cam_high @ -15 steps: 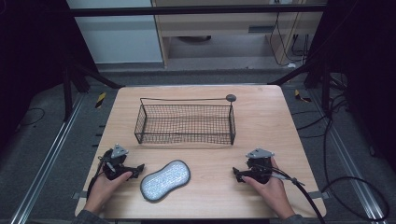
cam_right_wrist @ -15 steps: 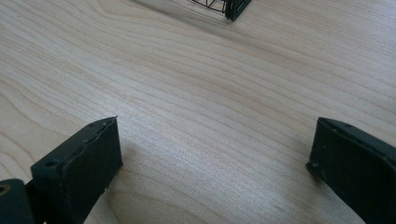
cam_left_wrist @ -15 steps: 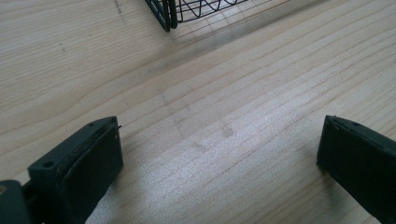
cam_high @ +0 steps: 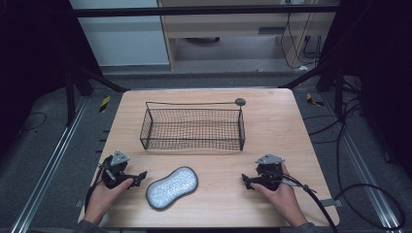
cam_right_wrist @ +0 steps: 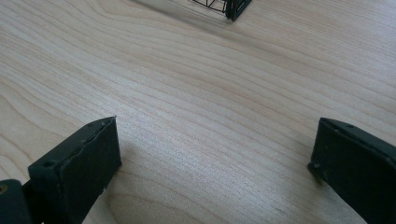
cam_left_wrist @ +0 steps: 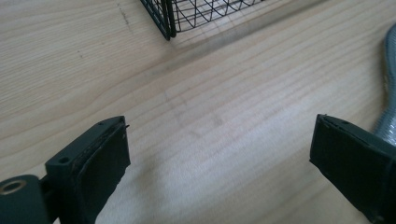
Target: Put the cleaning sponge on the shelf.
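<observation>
Here, one wire basket [cam_high: 193, 127], one grey scrubber pad [cam_high: 172, 187], two hand-held grippers, left [cam_high: 140, 176] and right [cam_high: 246, 181], both wide, empty.

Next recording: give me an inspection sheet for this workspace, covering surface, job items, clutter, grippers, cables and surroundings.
Surface: wooden table, bare light wood grain.
Job's things: grey peanut-shaped pad lies flat near the front edge; black wire basket stands behind it, nothing in it.
Clutter: small dark round disc by the basket's far right corner.
Grippers: left gripper open beside the pad, nothing between the jaws; right gripper open over bare wood.
Cables: black cable trails from the right gripper off the table; more loops on the floor at right.
Surroundings: grey floor, metal rails, dark frame posts, cabinets behind.
</observation>
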The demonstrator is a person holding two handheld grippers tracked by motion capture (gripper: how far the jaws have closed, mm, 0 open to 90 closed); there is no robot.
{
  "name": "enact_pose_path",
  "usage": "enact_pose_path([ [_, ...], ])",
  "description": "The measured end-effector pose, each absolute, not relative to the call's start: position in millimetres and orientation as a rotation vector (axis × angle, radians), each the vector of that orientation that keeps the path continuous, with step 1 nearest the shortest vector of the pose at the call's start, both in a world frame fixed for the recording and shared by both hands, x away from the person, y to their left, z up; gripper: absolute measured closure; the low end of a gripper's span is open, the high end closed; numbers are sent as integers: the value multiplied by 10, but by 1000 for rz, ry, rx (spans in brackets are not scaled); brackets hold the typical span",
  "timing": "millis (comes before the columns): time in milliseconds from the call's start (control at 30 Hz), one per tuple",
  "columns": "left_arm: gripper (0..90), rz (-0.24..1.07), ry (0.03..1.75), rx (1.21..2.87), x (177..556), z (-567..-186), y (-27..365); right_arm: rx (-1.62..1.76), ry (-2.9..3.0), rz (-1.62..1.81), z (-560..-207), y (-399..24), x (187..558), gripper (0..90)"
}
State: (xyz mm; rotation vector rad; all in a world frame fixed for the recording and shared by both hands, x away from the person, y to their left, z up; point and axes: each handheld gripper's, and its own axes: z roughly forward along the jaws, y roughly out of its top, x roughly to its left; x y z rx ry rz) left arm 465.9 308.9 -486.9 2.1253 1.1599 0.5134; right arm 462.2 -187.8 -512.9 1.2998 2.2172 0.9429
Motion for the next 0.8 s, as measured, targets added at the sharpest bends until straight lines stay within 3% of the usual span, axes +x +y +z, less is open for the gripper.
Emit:
enact_pose_path([
  [300, 56, 491, 1100, 2169, 4512, -4626, 2975, 1296, 2224, 942, -5125, -1880, 4626, 15],
  [800, 33, 400, 936, 2408, 4481, -4471, 2448, 1288, 2231, 941, -5124, -1884, 4635, 14],
])
